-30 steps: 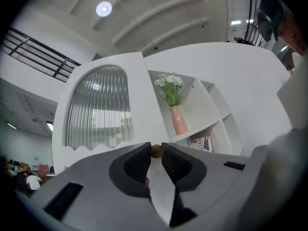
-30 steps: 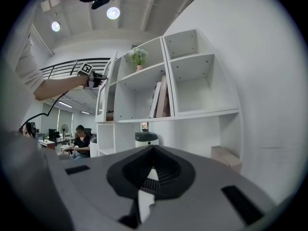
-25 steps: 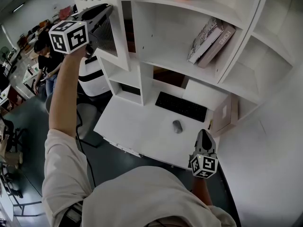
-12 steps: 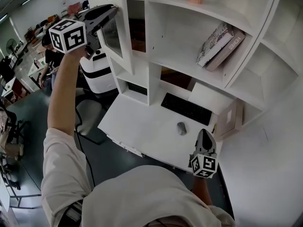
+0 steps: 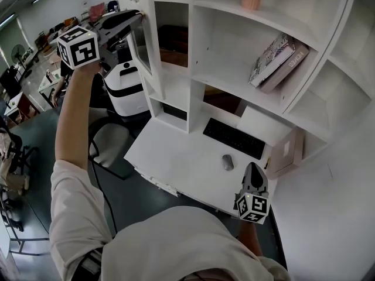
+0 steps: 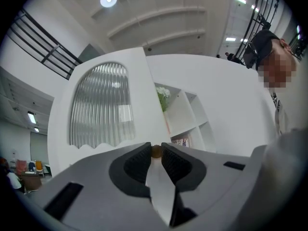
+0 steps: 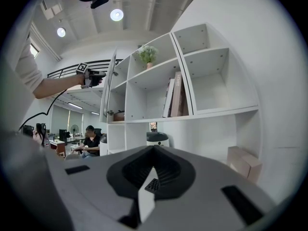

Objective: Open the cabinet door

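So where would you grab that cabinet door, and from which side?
By the small round knob near the door edge, coming straight at its front face with one jaw on each side. The door is a flat panel with ribbed glass, so the knob is the only part that sticks out to pinch. The left gripper is closed on it that way.

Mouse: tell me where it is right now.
Head view, right of centre: the mouse lies on the white desk, just on the person's side of the black keyboard.
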Demonstrator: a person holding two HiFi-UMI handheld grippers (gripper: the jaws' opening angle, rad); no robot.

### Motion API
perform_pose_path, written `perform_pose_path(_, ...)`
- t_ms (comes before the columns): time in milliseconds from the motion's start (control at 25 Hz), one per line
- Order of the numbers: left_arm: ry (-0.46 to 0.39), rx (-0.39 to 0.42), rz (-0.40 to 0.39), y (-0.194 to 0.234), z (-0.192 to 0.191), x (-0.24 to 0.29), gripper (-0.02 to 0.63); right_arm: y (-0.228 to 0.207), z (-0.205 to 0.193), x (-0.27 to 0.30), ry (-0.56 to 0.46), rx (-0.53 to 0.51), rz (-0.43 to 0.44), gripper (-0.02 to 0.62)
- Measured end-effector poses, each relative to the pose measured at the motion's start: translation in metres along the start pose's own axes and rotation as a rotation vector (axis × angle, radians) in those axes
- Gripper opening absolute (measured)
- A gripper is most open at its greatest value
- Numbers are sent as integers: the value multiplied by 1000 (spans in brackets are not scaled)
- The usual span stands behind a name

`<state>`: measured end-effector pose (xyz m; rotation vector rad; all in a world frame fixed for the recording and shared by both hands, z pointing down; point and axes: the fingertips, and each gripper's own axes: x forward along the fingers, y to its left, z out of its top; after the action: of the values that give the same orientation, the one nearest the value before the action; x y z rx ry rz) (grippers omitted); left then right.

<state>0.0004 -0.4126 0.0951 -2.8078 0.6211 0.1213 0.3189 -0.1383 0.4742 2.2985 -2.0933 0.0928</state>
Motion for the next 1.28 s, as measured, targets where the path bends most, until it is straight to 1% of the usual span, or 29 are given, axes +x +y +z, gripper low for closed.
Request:
perform_pose_path(120, 4, 1, -10, 0, 1, -7, 67, 4, 1, 2, -2, -3, 5, 3)
perform_pose_path(320, -15, -18, -48, 2, 3, -25, 67, 12, 1, 4, 1, -7, 15, 3)
perform_pose_path(560, -23, -22, -83, 5, 4, -40, 67, 20, 2, 8, 3, -12, 28, 3)
perform_pose_path(800, -20, -26, -116, 9, 5, -59, 69, 23, 2, 9, 8, -14, 27, 3)
perform_pose_path(1280, -37, -9, -158, 22, 7, -92, 72, 43, 3, 18, 17, -29, 39, 3)
